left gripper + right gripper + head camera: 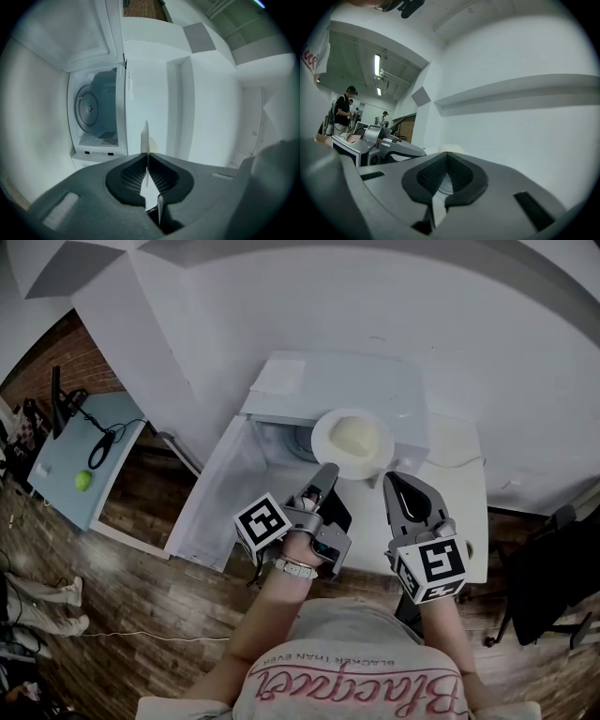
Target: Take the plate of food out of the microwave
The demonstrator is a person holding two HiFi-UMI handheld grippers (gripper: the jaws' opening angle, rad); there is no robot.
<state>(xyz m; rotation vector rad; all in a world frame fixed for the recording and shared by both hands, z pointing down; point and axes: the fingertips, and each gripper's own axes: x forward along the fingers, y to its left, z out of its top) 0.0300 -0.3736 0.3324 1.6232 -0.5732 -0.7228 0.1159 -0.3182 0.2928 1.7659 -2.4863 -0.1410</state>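
Left tool (146, 152): jaws clamped on the rim of the plate (322, 432), which shows edge-on as a thin white line running up from between the tips. Head view: this tool grips the plate's near-left edge.

Plate is out of the microwave (281, 381), carried level in front of its right side, just right of the open cavity. Pale food (354, 437) lies in the middle of it.

Right tool (446, 154): jaws together, nothing seen pinched between them. Its tips sit right at the plate's near-right edge; contact cannot be told.

Microwave door (211, 507) swung open to the left. Inside, the round turntable (88, 108) is bare.

Microwave stands on a white desk (459, 493).

Count: one plate, one helping of food, one microwave, two tools. One green ball (82, 481) lies on a separate side table (108, 418) far left, well apart from the work.
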